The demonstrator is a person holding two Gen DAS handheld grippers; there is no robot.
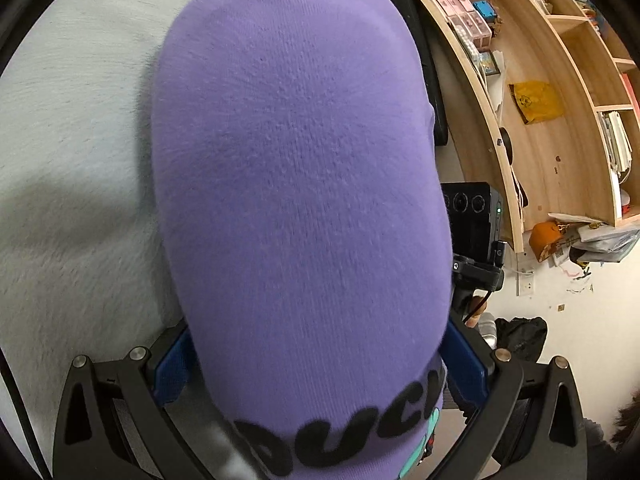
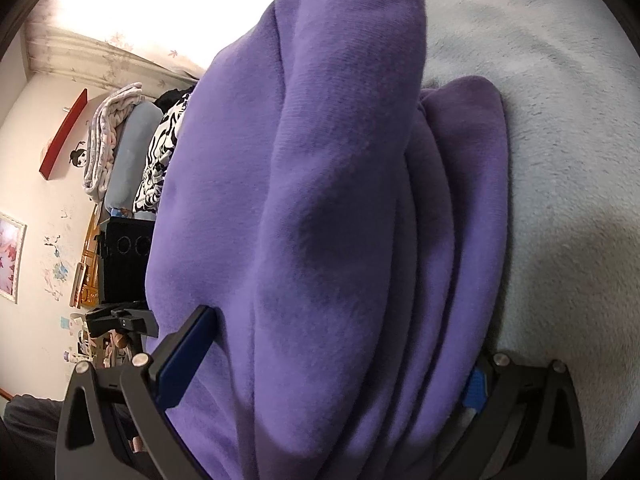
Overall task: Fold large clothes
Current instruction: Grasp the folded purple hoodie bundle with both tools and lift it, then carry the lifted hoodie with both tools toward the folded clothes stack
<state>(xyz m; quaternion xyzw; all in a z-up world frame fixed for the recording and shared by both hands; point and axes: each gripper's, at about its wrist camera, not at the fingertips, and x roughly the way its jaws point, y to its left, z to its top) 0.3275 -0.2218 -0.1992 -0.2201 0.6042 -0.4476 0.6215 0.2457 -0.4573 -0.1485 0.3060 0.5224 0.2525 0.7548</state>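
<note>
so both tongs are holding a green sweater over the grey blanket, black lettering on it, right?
Not green: the sweater is purple, as both wrist views show. The rest holds: the left tongs and right tongs each have it bunched between their fingers over the grey blanket, and the left wrist view shows the black lettering.

We see the sweatshirt (image 1: 296, 184) bundled between the left gripper's (image 1: 320, 364) fingers, over the blanket (image 1: 72, 160); shelves (image 1: 560, 100) stand to its right. In the right wrist view, folded bedding (image 2: 120, 148) lies left of it.

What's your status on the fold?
Left gripper and right gripper both clamp the purple sweatshirt. Bundle over grey blanket. Nothing blocking.
</note>
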